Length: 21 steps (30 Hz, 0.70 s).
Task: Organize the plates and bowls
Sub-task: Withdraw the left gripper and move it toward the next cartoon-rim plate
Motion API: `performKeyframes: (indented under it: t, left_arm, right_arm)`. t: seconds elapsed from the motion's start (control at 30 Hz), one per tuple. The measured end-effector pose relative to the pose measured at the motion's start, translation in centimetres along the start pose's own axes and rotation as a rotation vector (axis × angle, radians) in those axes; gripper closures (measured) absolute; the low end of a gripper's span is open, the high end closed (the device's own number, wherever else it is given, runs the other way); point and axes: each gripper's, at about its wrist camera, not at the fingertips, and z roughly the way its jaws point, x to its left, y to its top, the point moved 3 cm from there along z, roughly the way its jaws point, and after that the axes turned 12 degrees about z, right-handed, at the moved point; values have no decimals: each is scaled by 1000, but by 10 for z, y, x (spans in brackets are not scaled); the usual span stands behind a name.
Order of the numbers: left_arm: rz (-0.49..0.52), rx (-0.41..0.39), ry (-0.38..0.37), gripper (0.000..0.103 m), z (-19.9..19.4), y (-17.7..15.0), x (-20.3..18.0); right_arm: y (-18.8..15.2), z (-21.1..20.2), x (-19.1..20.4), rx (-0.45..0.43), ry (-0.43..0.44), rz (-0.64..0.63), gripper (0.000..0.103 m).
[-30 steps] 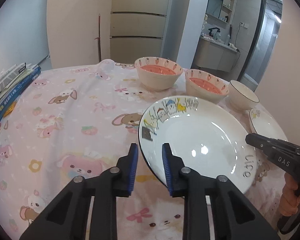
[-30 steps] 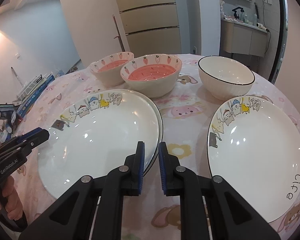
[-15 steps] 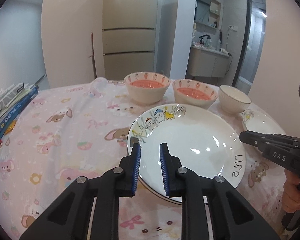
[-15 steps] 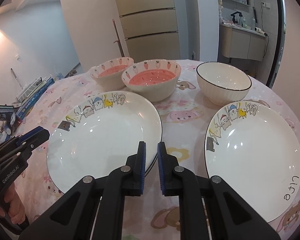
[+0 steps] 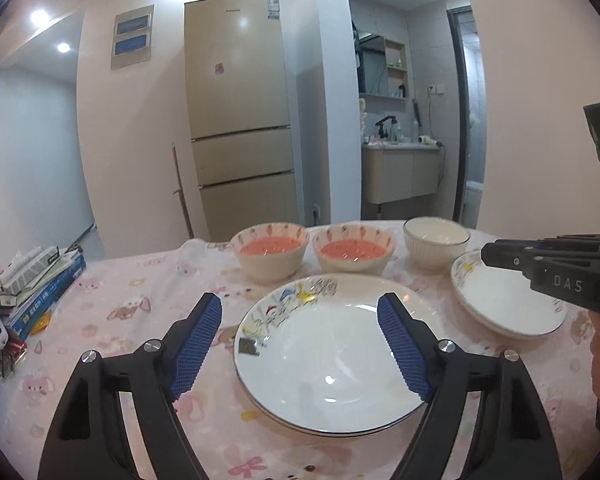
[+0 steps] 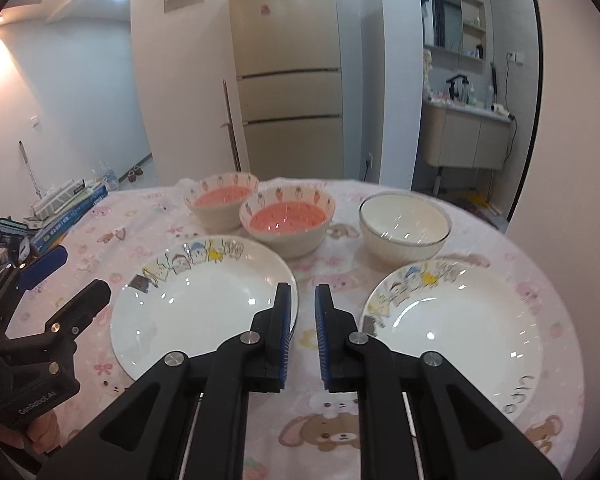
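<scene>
**Currently: left jaws wide over stacked plates, right jaws nearly shut between the 2 plate spots**

Left gripper (image 5: 300,332): jaws spread wide, holding nothing, blue pads either side of the white cartoon-print ceramic plate stack (image 5: 332,360). A 2nd rim shows under the top plate, so I read at least 2 plates stacked there. Stack lies dead ahead of the left jaws and below them.

Right gripper (image 6: 302,332): jaws almost closed, narrow gap, nothing between the pads. It hangs over bare pink cartoon tablecloth (image 6: 500,240) between the stack and the single white cartoon-print plate (image 6: 456,332). That single plate lies just right of the right jaws, near rim closest, well apart from the left gripper. Right hand is clearly nearer.

Key relation: plates are round, no long axis, so the grip has to come at the rim edge-on. My read: next is the single plate onto the stack, and the right jaws need to open first.

Containers:
- 2 cream carrot-print bowls (image 6: 288,220), pink-red inside; glaze or contents, cannot tell. Side by side, rims look touching.
- 1 white ribbed bowl with dark rim (image 6: 404,224), empty, behind the single plate.
- Both visible plate tops empty.

Stack of books (image 5: 40,280) sits at the table's left edge.
</scene>
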Motion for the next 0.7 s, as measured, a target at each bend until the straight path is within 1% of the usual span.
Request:
performKeyframes:
  t: [0.03, 0.1, 0.13, 0.2, 0.23, 0.27, 0.33, 0.4, 0.47, 0.53, 0.63, 0.7]
  left_arm:
    - [-11, -13, -3, 18, -5, 6, -1]
    - [-34, -49, -13, 17, -17, 19, -1]
    - [-40, -70, -13, 15, -24, 26, -1]
    - [-30, -122, 8, 5, -37, 40, -5]
    - [-17, -147, 21, 0, -43, 46, -7]
    - [-3, -171, 34, 0, -48, 52, -11]
    - [21, -196, 32, 0, -54, 62, -19]
    - [23, -205, 3, 0, -58, 70, -27]
    - [17, -213, -27, 0, -59, 77, -35]
    - [18, -215, -49, 0, -58, 84, -44]
    - [9, -203, -85, 0, -53, 91, -56]
    - [5, -183, -124, 0, -46, 93, -65]
  right_arm:
    - [5, -8, -3, -12, 2, 7, 91]
    - [15, -28, -12, -46, -1, 22, 86]
    - [18, -36, -16, -63, -8, 24, 83]
    - [25, -56, -25, -107, -35, 24, 77]
    - [27, -64, -29, -124, -44, 23, 72]
    - [29, -72, -33, -141, -51, 22, 66]
    - [33, -88, -42, -171, -64, 21, 59]
    - [35, -104, -51, -204, -84, 22, 54]
    - [37, -119, -59, -242, -100, 26, 39]
    - [38, -131, -65, -273, -113, 25, 33]
    - [37, -145, -76, -308, -139, 21, 27]
    - [35, -148, -87, -320, -165, 32, 27]
